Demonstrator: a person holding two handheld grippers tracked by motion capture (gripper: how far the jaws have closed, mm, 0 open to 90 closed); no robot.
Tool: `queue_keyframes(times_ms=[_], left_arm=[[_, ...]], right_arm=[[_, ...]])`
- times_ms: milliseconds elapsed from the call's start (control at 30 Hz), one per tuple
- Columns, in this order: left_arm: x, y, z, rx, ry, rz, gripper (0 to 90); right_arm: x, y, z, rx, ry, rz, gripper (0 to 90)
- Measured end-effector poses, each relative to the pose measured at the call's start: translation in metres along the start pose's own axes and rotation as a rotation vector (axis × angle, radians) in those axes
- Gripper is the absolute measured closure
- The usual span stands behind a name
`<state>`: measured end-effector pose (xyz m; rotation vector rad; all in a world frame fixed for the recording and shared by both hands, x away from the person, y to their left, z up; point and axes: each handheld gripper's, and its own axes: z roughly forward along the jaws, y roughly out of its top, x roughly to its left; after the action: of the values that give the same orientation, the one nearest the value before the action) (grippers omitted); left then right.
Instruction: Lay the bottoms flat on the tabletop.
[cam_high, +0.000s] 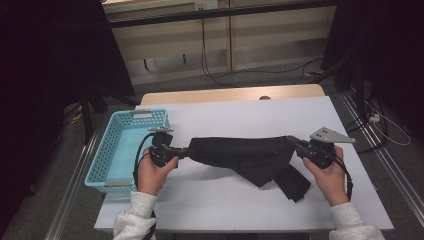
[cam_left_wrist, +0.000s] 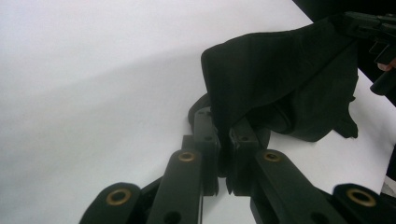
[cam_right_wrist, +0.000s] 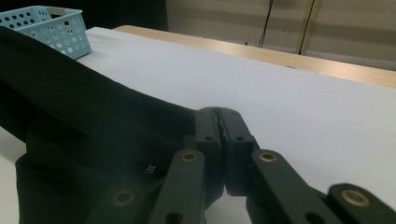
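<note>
black garment (cam_high: 250, 155) stretched across your table

you see it pulled long from left to right, creased, its lower right part folded and sagging onto the white surface.

I count one black garment (cam_high: 245, 155), one light-blue perforated basket (cam_high: 112, 150), one white-topped table (cam_high: 240, 112), and my two grippers, left (cam_high: 186, 152) and right (cam_high: 292, 142).

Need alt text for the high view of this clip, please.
A person stretches a black cloth between two hand-held grippers over a white table, the left gripper and right gripper each clamped on one end. A light blue basket sits at the table's left edge.
</note>
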<state>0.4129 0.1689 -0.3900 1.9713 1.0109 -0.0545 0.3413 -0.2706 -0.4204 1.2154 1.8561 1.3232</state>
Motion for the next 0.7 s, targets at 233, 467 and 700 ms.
queue_keyframes(times_ms=[233,467,700], left_arm=[[0.001,0.0001,-0.002,-0.001,0.002,-0.002,85.0],[0.0007,0.0009,-0.005,-0.001,0.009,0.002,85.0],[0.0018,0.0004,-0.0049,0.0,0.019,0.009,85.0]], right_arm=[[0.0026,0.0009,-0.0001,-0.001,0.003,-0.016,86.4],[0.0044,0.0024,-0.0004,-0.009,0.008,-0.016,86.5],[0.0061,0.0049,-0.0014,-0.021,0.019,-0.011,86.5]])
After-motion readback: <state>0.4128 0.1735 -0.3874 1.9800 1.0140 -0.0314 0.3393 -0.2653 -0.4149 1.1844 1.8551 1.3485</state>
